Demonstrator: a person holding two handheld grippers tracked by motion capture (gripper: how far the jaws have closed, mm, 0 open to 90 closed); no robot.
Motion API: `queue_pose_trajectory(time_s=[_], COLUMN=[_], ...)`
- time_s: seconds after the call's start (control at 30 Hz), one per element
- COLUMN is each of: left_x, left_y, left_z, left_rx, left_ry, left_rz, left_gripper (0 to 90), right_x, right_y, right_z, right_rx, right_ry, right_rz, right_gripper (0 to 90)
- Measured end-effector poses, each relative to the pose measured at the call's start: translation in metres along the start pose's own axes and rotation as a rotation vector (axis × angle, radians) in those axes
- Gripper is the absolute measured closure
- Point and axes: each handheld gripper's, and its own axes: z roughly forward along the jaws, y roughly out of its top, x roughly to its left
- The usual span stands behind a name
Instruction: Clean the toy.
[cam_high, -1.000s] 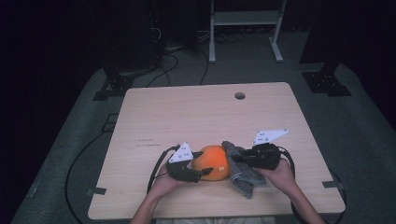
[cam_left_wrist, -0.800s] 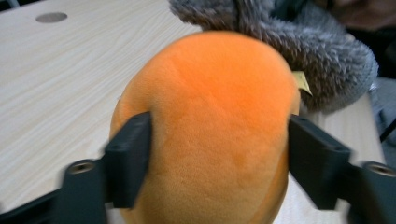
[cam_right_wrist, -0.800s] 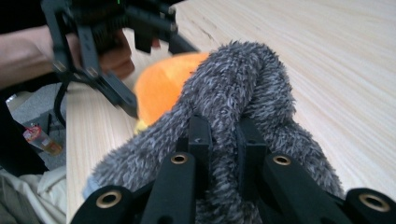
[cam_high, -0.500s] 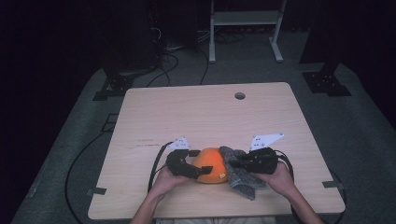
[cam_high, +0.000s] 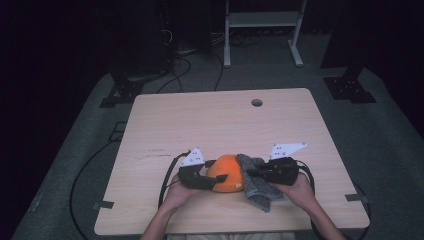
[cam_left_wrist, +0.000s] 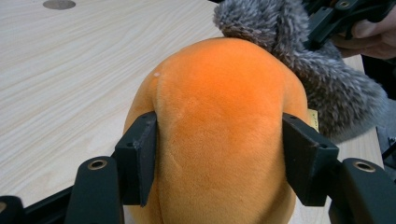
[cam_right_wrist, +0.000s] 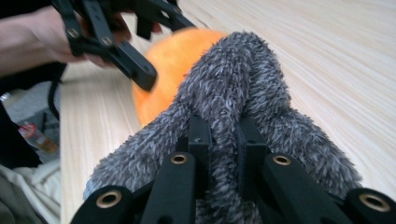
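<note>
Your left gripper (cam_left_wrist: 219, 158) clamps the orange plush (cam_left_wrist: 219, 121) at the table's (cam_high: 220, 120) near edge; your right gripper (cam_right_wrist: 224, 149) pinches a fold of the grey fuzzy cloth (cam_right_wrist: 243, 93) touching it. This looks like a two-handed hold; next, probably pull the cloth over or off, keeping both grips firm.

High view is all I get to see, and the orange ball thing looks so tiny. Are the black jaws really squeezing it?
Observer: Yes. In the left gripper view the left gripper has a jaw pressed against each side of the orange plush.
Operator: And the grey fluffy thing?
Observer: The right gripper pinches a fold of the grey furry cloth, jaws almost shut.
Operator: Do the two touch?
Observer: Yes, the cloth lies against the plush's far side.
</note>
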Motion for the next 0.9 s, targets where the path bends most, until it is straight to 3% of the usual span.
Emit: queue_pose_trajectory(time_s=[0.13,0.23,0.3,0.4,0.5,0.7,0.9], left_x=[-0.005,-0.007,-0.006,-0.004,-0.008,-0.012,-0.012], left_y=[0.002,0.002,0.001,0.0,0.002,0.003,0.002], left_z=[0.003,0.003,0.002,0.0,0.002,0.004,0.003], left_rx=[0.002,0.008,0.01,0.014,0.017,0.018,0.025], left_ry=[0.01,0.012,0.013,0.004,0.01,0.023,0.019], left_rz=[0.029,0.054,0.048,0.038,0.063,0.081,0.087], left_gripper=[34.8,34.7,34.6,34.0,33.9,33.9,33.2], right_x=[0.002,0.011,0.014,0.01,0.004,0.012,0.013], right_y=[0.003,0.017,0.023,0.018,0.008,0.019,0.019], right_z=[-0.004,-0.003,0.001,0.004,0.001,-0.002,0.004], right_rx=[0.0,-0.024,-0.017,0.012,0.014,-0.013,0.021], right_ry=[-0.011,0.001,0.002,-0.009,-0.008,-0.01,-0.017], right_rz=[-0.005,-0.04,-0.063,-0.065,-0.025,-0.053,-0.073], right_gripper=[79.0,79.0,79.0,79.1,79.0,79.0,79.0])
